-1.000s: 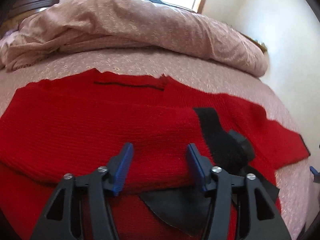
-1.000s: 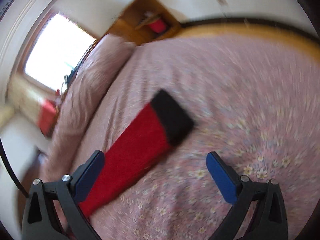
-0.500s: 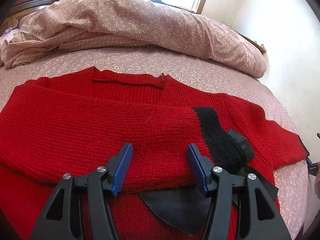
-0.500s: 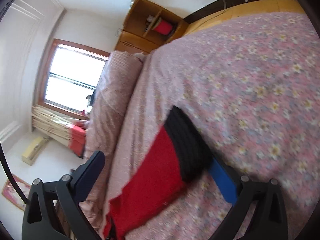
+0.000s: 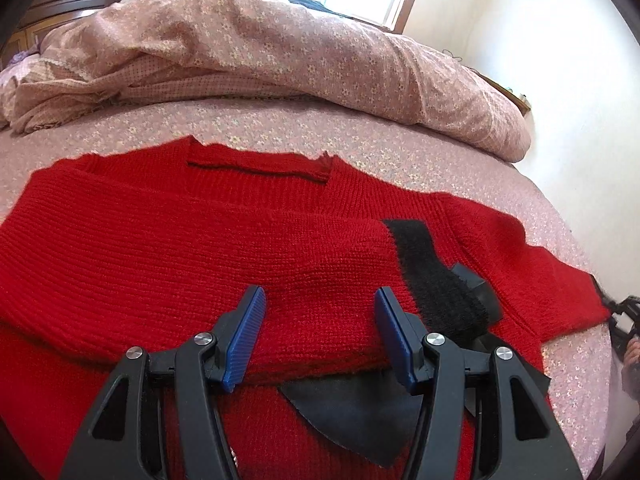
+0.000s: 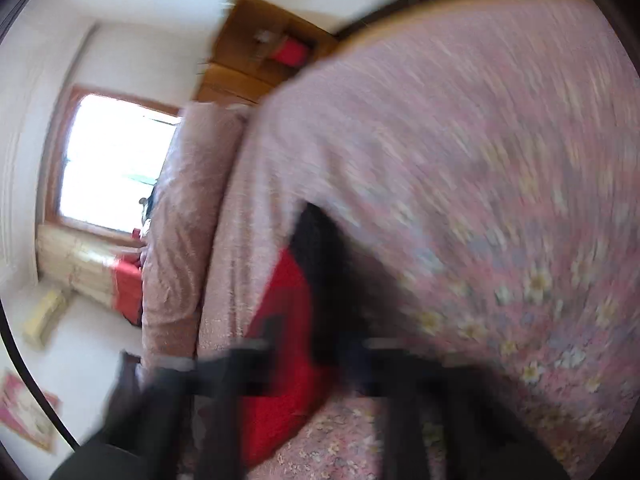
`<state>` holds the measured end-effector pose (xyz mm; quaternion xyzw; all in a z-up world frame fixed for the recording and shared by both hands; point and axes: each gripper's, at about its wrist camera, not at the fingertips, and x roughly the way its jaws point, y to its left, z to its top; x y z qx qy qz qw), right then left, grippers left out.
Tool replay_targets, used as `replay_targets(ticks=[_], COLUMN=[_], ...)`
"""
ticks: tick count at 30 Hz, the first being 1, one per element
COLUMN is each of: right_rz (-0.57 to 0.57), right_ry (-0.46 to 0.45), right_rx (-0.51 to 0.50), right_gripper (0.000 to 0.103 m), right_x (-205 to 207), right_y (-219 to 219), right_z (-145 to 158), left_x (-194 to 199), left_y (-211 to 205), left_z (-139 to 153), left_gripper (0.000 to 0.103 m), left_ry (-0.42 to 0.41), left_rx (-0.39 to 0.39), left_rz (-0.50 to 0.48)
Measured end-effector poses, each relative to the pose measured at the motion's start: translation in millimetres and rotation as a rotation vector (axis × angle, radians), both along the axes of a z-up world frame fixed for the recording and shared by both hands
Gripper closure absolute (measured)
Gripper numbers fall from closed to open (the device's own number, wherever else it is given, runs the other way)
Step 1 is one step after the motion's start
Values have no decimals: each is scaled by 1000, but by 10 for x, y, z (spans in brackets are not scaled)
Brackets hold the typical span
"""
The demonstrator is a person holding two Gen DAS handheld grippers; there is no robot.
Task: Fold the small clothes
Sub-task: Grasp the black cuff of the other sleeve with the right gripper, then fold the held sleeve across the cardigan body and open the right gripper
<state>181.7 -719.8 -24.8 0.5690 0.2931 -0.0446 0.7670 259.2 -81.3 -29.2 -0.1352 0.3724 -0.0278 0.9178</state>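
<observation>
A red knit sweater (image 5: 168, 256) lies flat on the bed. One sleeve is folded across the body, its black cuff (image 5: 432, 280) at the right. My left gripper (image 5: 320, 336) is open, hovering just above the folded sleeve. The other sleeve (image 5: 560, 292) stretches right; my right gripper (image 5: 622, 316) shows at its end. In the blurred right wrist view, the right gripper (image 6: 312, 364) has closed around the red sleeve (image 6: 288, 340) and its black cuff (image 6: 320, 248).
A rumpled pink floral duvet (image 5: 280, 48) lies across the back of the bed. The floral bedsheet (image 6: 500, 200) surrounds the sweater. A wooden cabinet (image 6: 264, 64) stands by the far wall, with a window (image 6: 116, 168) to the left.
My right gripper moved in on the sleeve end and closed around the cuff. The left gripper stayed open over the folded sleeve, barely moving.
</observation>
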Motion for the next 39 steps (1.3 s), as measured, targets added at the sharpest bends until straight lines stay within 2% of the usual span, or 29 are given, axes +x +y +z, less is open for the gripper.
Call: replay_targets(ticks=[2, 4, 7, 9, 11, 13, 14, 16, 18, 20, 22, 23, 26, 28, 30, 32, 35, 39], right_rz=[-47, -40, -28, 7, 74, 146, 204, 285, 372, 444, 486, 502, 535, 562, 601, 638, 712, 761], right_ry=[-25, -24, -46, -88, -134, -160, -187, -226, -280, -338, -388, -407, -445, -453, -443, -424, -342, -311], right_rx=[87, 65, -59, -173, -336, -478, -558, -611, -659, -701, -734, -744, -766, -780, -765, -714, -682, -712], right_gripper=[91, 92, 92, 92, 92, 92, 92, 92, 92, 92, 92, 92, 92, 92, 92, 92, 92, 92], right_x=[-37, 13, 128, 228, 335, 450, 541, 659, 746, 849, 894, 889, 907, 860, 794, 702, 704, 650], right_y=[-36, -31, 82, 266, 595, 997, 1370, 1876, 2558, 3210, 3776, 4042, 4792, 5183, 5567, 5808, 6083, 6344], right_z=[-83, -31, 253, 559, 952, 1261, 1454, 1668, 1891, 2063, 2193, 2235, 2222, 2123, 1871, 1567, 1115, 820], left_x=[-85, -206, -365, -423, -460, -480, -479, -449, -436, -426, -349, -329, -254, -250, -225, -194, -191, -189], left_y=[31, 77, 217, 326, 496, 679, 761, 971, 1153, 1381, 1543, 1586, 1803, 1993, 2130, 2202, 2189, 2231], left_z=[138, 357, 793, 1022, 1228, 1329, 1347, 1315, 1232, 1125, 1036, 1006, 915, 856, 803, 776, 822, 880], left_gripper=[52, 52, 52, 52, 52, 52, 52, 52, 52, 52, 52, 52, 52, 52, 52, 52, 52, 52], left_ry=[-8, -44, -109, -144, -169, -192, -194, -173, -173, -150, -99, -85, -13, 17, 66, 90, 72, 73], left_rx=[-21, -53, -4, 72, 170, 231, 252, 289, 302, 262, 217, 221, 224, 169, 115, 76, 106, 92], left_rz=[10, -25, -44, -50, -42, -32, -24, -6, 35, 158, 123, 113, 157, 178, 203, 200, 214, 226])
